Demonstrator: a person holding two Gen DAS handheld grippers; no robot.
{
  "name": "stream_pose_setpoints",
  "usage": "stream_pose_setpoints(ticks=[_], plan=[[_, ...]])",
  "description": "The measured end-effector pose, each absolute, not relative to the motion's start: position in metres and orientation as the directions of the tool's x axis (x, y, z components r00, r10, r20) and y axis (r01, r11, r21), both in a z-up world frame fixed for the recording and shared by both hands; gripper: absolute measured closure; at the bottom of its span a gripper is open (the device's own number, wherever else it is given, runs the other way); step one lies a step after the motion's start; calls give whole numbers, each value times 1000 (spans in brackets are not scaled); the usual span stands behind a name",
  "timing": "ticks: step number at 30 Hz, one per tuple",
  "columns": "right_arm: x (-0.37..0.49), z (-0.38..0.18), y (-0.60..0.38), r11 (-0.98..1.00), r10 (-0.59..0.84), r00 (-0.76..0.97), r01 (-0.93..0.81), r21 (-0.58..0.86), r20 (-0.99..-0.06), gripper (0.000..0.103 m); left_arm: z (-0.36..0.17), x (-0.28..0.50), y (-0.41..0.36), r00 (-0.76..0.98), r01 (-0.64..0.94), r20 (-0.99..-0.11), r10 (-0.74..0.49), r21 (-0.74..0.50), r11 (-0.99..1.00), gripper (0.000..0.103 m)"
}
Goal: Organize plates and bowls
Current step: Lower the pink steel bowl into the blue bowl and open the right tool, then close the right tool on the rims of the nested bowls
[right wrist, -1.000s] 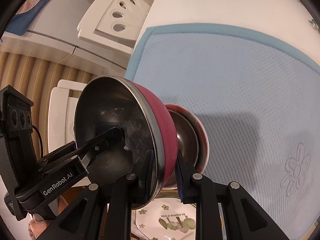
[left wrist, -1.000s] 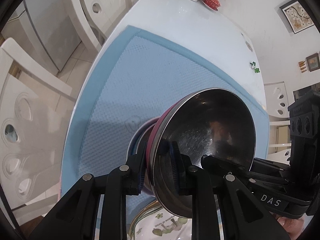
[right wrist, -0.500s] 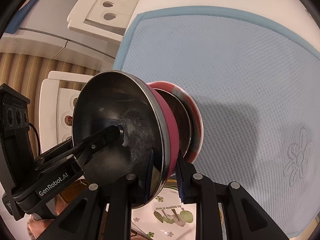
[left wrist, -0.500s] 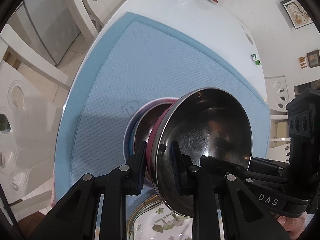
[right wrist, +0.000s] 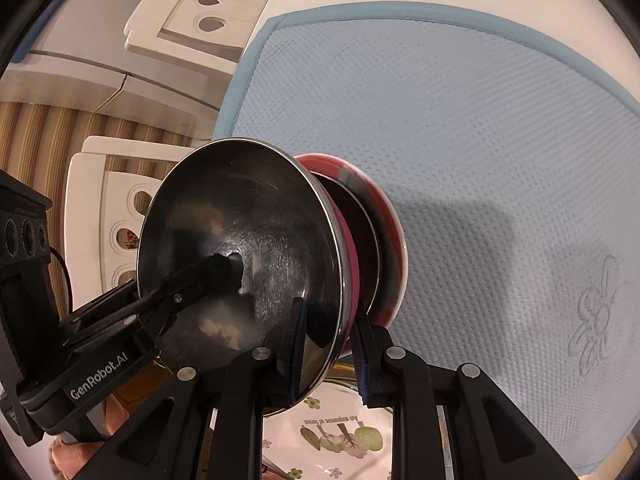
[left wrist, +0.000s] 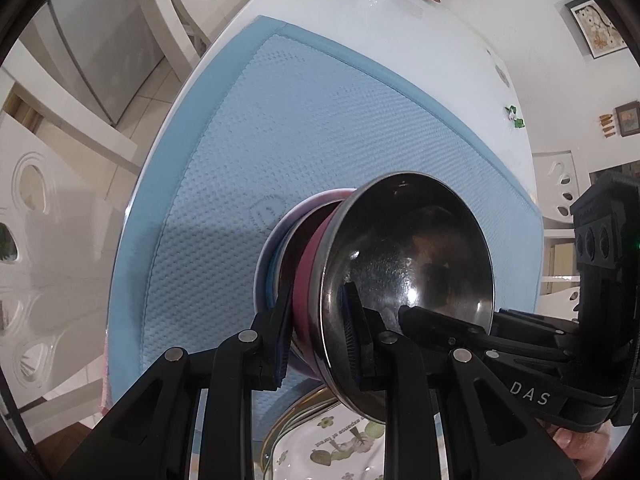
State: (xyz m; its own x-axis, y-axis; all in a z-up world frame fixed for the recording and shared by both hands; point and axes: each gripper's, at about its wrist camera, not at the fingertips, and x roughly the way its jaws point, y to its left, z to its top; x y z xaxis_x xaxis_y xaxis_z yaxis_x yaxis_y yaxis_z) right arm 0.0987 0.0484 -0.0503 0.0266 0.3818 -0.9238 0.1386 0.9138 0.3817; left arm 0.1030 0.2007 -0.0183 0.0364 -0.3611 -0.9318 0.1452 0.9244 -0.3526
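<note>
Over the blue mat (left wrist: 304, 152), pink steel bowl (left wrist: 416, 256) between both grippers' jaws.

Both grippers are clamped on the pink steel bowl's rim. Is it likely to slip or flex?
The pink steel bowl looks rigid, so flexing seems unlikely. Its polished inside may be slippery where the left gripper and right gripper pinch only the thin rim.

Open blue mat (right wrist: 480, 140) beyond stacked bowls (right wrist: 384, 248), floral plate (right wrist: 340, 436) just beneath, chairs (left wrist: 36, 216) beside table.
</note>
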Motion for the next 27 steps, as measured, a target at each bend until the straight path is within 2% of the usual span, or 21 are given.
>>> stream_pose_setpoints(ticks=[10,14,23,25,27], plan=[[96,-50,45,920,371,27,130,371,-928,81,-16,101,200,39,149,-935,-352,-343,927,83],[94,-51,40,920,369,21,136,369,-929,72,-14,100,199,49,164,-942,-331,-319,933,83],[82,-44,30,915,379,37,132,380,-925,71,-9,100,205,57,149,-938,-341,-330,932,82],[75,-46,25,908,392,39,144,393,-919,70,-8,99,209,55,140,-935,-351,-340,930,82],[68,-49,17,895,414,34,167,414,-909,62,-6,99,214,59,129,-936,-347,-338,932,82]])
